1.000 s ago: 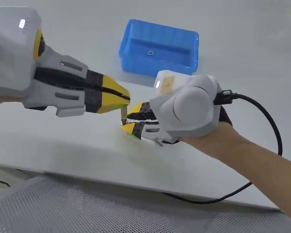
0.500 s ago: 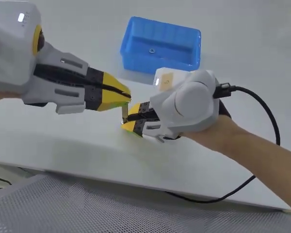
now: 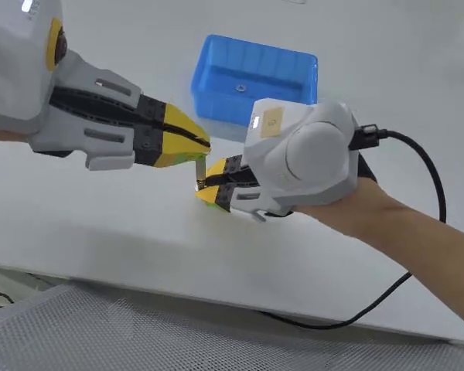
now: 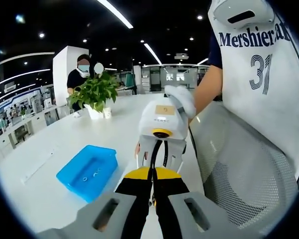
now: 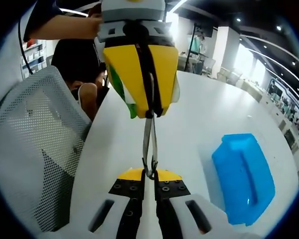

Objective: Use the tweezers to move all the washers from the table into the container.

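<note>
my left gripper (image 3: 203,151) clamps the tweezers (image 5: 149,134) at the top and my right gripper (image 5: 149,174) nips their tips, above the table (image 3: 100,224) near the container (image 3: 224,108); thin, springy, slick steel, probably best squeezed mid-arm.

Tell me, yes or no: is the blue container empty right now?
No, the left gripper view shows small washers lying on the floor of the blue container.
</note>
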